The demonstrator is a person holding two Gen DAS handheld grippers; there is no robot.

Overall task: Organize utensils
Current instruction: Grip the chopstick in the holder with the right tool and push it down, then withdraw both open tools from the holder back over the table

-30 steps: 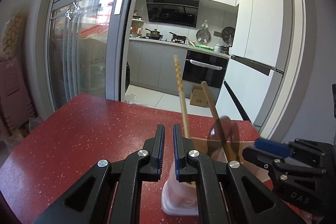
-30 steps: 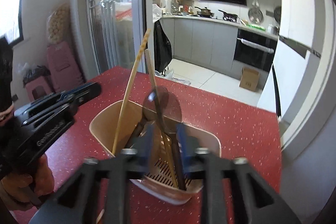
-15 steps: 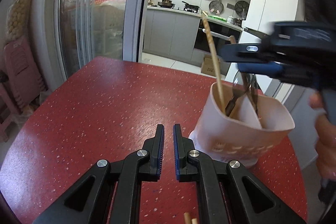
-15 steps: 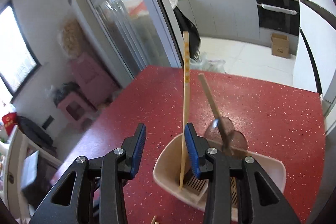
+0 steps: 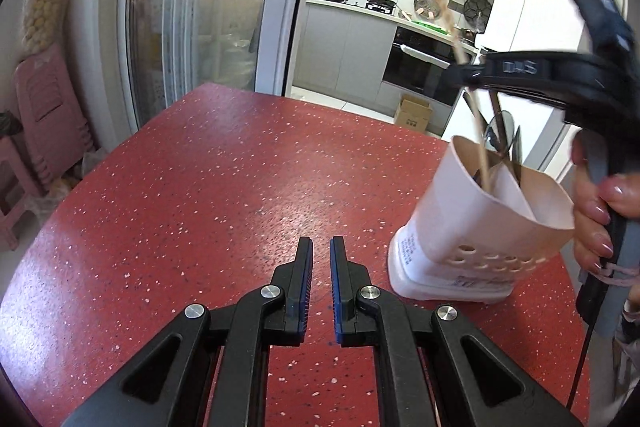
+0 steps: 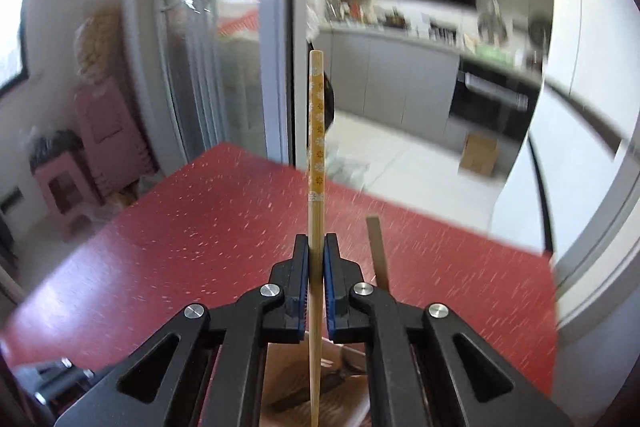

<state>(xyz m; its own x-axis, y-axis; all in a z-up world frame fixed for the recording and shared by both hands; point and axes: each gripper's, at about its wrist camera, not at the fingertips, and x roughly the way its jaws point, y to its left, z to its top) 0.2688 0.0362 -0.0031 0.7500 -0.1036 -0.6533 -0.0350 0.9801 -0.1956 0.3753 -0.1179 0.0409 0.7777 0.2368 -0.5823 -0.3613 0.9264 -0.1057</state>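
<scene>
Evidently the right gripper had its jaws pressed together on 1 patterned chopstick, which stood upright with its lower end down inside the beige utensil holder. The holder sat on the red speckled surface, toward its right side and tilted slightly in the left wrist view. The left gripper hovered low over the surface just left of the holder, its jaws nearly together with a narrow gap and nothing between them.

Whether the chopstick was being lowered in or lifted out could not be told. Either way, the step would go best with the stick kept vertical and moved straight along its own length, so it would not lever against the rim and tip the holder; the free gripper could steady the base.

Counted: 2 grippers, 1 holder, 1 gripped chopstick, 1 wooden handle beside it, and at least 2 dark metal utensils in the holder.
</scene>
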